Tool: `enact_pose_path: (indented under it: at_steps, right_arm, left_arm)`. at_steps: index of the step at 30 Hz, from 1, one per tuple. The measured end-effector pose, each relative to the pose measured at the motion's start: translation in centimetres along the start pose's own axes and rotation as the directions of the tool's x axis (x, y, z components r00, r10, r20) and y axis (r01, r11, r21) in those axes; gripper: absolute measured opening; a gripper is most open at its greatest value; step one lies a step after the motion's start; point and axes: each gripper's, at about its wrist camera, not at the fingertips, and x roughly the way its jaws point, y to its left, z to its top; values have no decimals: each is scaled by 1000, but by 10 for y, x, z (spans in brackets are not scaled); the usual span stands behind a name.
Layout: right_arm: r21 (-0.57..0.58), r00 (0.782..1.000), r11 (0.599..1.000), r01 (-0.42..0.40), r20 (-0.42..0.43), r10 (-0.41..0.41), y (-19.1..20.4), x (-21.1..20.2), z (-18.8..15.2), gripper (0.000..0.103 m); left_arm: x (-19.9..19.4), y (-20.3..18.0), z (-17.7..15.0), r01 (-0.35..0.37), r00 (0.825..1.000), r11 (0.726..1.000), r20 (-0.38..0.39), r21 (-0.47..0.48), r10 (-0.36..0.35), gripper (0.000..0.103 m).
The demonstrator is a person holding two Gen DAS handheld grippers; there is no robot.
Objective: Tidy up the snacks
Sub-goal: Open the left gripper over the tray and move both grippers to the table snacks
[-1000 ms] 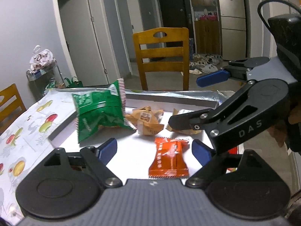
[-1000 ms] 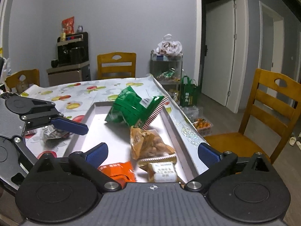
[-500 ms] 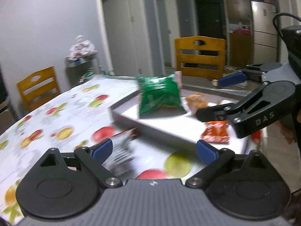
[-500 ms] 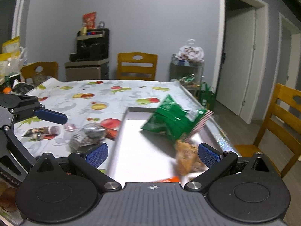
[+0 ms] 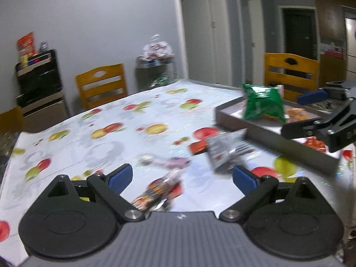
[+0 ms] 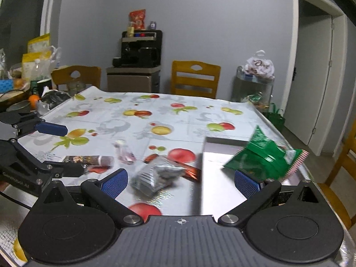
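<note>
My left gripper [image 5: 182, 175] is open over the fruit-print tablecloth with nothing between its pads. A dark patterned packet [image 5: 155, 193] lies just below it, a small pink candy [image 5: 175, 162] ahead, and a grey packet [image 5: 227, 153] on a red one [image 5: 198, 148] to the right. The metal tray [image 5: 278, 146] at the right holds a green bag [image 5: 262, 106] and orange snacks [image 5: 296, 114]. My right gripper [image 6: 181, 182] is open and empty, low over the grey packet [image 6: 158, 173] beside the tray [image 6: 213, 162]. The green bag [image 6: 264, 155] sits on the right. The left gripper [image 6: 62, 149] is over the dark packet [image 6: 89, 161].
Wooden chairs [image 6: 195, 77] stand around the table. A coffee machine on a cabinet [image 6: 138, 66] and a cart with bagged goods [image 6: 255, 82] stand against the wall. A black bag, an orange and bowls [image 6: 33, 99] crowd the far left corner.
Both grippers swung left, away from the tray and over the open tablecloth where loose packets lie. The left gripper's jaws stand a little wider than a second ago.
</note>
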Motion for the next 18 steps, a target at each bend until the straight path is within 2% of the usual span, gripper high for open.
enact_pose_path:
  at_steps: [6,12,15,18]
  right_arm:
    - [8,998,999,-43,-35,43,20,20,4,103]
    - [25,998,999,-48,-50,49,31,34,10,103]
    - [25,997,999,-48,-64,49,35,37,8,103]
    - [8,992,996,-94,-80,95,44,41,7,103]
  left_arm:
    - [7,26,-6,-49,999,998,-25,-48,48,98]
    - [39,31,9,-17,997,1000,-79,13,18,98]
    - [52,38,2,-15,995,1000,-99,-15,14,98]
    - [54,50,-10,3,996,998,-84,-66,-9,98]
